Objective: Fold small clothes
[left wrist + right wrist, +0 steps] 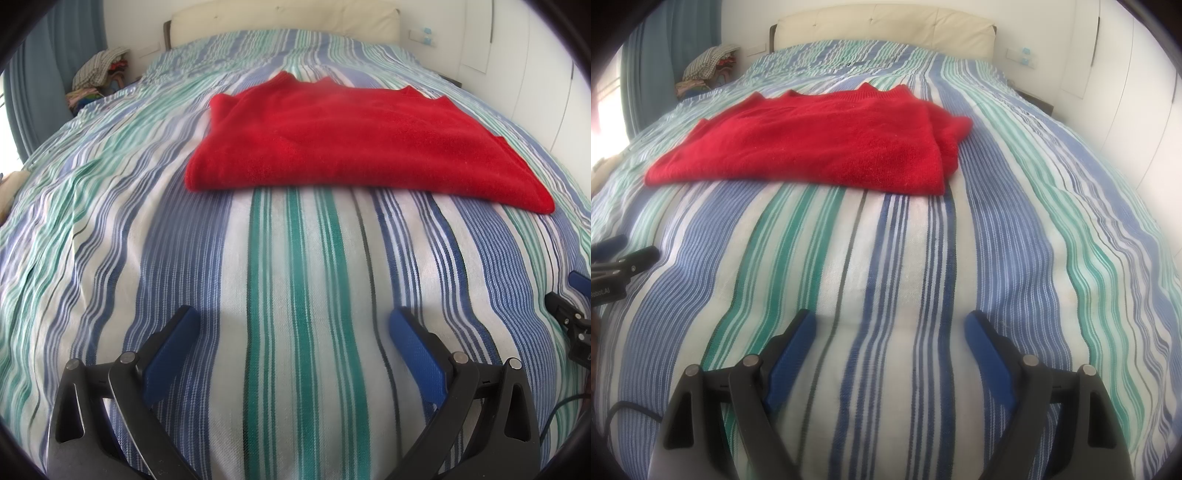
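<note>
Both the left gripper (291, 321) and right gripper (890, 325) hover with jaws spread and empty above the striped bedspread (295, 277); the red sweater (354, 147) lies partly folded, well ahead of them; a low grab risks pinching bedspread with the knit, and bunched layers at the sweater's right edge may slip apart.

A plain red sweater (354, 140) is seen on a bedspread (295, 295) striped blue, green and white; blue pads (788, 358) are fitted to black tools.
</note>
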Demonstrator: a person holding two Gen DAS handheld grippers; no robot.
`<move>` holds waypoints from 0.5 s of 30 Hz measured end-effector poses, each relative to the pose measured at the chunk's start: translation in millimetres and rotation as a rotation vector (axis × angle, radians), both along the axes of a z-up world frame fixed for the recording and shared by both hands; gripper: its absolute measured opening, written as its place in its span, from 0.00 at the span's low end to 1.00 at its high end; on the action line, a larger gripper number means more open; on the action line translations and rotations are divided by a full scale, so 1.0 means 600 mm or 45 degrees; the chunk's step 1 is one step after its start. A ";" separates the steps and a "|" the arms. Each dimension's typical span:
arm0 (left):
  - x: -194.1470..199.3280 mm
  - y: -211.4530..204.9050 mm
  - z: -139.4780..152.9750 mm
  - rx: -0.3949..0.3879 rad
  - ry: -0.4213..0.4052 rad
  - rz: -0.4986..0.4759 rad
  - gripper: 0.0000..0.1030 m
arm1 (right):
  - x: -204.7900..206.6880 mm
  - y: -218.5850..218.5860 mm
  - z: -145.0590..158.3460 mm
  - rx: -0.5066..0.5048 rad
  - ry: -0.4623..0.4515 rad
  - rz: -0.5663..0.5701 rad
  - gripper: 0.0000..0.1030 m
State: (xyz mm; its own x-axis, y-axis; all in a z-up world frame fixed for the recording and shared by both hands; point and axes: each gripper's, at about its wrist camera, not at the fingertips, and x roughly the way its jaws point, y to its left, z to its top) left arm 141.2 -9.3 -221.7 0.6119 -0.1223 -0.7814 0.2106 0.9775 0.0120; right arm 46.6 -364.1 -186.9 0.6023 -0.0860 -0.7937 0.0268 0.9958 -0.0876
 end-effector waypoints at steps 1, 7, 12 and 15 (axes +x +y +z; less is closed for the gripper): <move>0.000 0.000 0.000 0.000 0.000 0.000 0.99 | 0.000 0.000 0.000 0.000 0.000 0.000 0.80; 0.001 0.000 0.000 0.000 0.000 0.000 0.99 | 0.000 0.000 0.000 0.000 0.000 0.000 0.80; 0.007 -0.001 0.003 0.009 0.045 -0.009 0.99 | -0.001 0.000 0.000 0.000 0.001 -0.001 0.80; 0.017 0.004 0.026 0.002 0.164 -0.065 0.98 | 0.007 -0.011 0.008 0.048 0.064 -0.003 0.80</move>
State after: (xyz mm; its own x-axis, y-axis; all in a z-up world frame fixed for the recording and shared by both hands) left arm 151.5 -6.9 -206.0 0.4992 -0.1491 -0.8535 0.2600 0.9655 -0.0166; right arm 50.9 -370.5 -182.0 0.5613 -0.0565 -0.8257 0.0256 0.9984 -0.0509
